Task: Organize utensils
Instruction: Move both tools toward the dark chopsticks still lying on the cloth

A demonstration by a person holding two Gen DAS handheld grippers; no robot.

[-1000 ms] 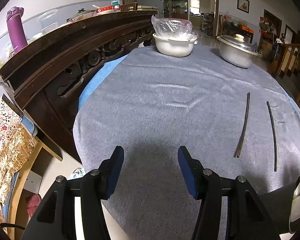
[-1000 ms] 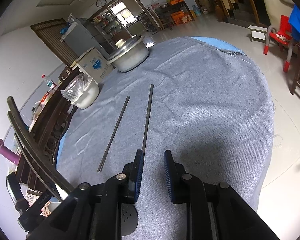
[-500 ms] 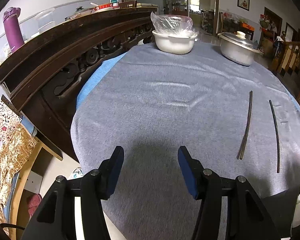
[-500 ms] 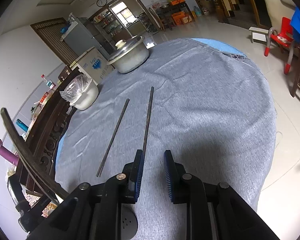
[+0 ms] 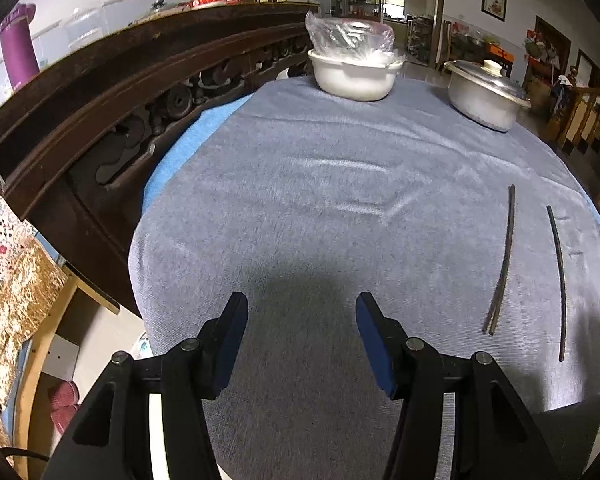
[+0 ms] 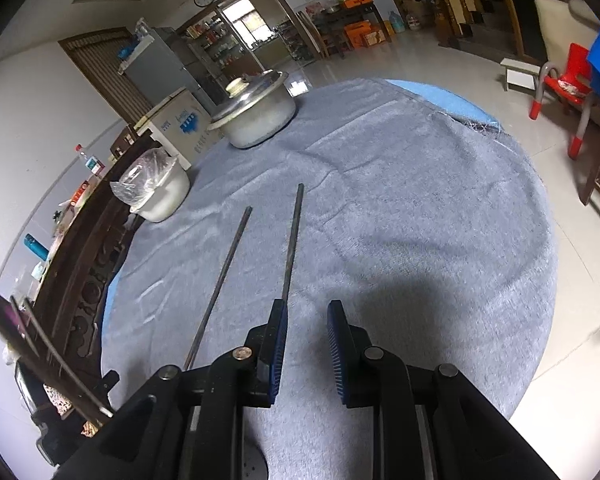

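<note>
Two dark chopsticks lie apart on the grey cloth. In the left wrist view one chopstick (image 5: 504, 256) and the other chopstick (image 5: 558, 280) are at the right. My left gripper (image 5: 300, 316) is open and empty over the near cloth, well left of them. In the right wrist view the left chopstick (image 6: 220, 284) and the right chopstick (image 6: 292, 240) point away from me. My right gripper (image 6: 306, 312) is open with a narrow gap, empty, just right of the near end of the right chopstick.
A white bowl (image 5: 354, 74) covered with plastic and a lidded metal pot (image 5: 486, 96) stand at the table's far side. A dark carved wooden chair back (image 5: 100, 120) runs along the left. The table's edge (image 6: 540, 280) drops to the tiled floor on the right.
Both cameras have drifted slightly; the chopsticks lie as before. Both grippers keep the same opening.
</note>
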